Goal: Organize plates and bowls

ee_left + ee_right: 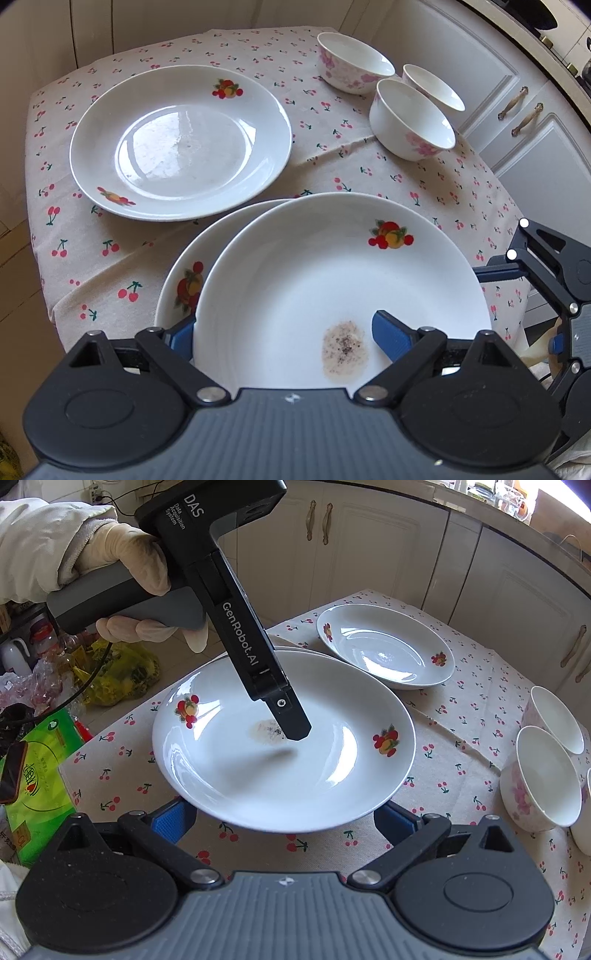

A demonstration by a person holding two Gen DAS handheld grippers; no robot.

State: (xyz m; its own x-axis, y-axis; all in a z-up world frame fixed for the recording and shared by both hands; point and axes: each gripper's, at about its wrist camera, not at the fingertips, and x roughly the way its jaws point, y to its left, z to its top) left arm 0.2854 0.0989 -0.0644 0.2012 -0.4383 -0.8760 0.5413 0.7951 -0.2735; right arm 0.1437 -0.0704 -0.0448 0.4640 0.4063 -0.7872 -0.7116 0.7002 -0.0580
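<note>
Tablecloth (221,240), plate (332,277) between hand-held gripper (284,332) fingers

Your left gripper (291,727) is black, lettered "DAS" and "GenRobot.AI" in white, with a grey handle; your gloved hand (125,576) wears cream under a pale sleeve (33,542); blue pads line your right gripper's (284,819) fingers (168,821)

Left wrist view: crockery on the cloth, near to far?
Stained white plate with fruit print on top of a second plate, then the lone clean white fruit-print plate, then the nearest white pink-flowered bowl, then the farthest white pink-flowered bowl.
</note>
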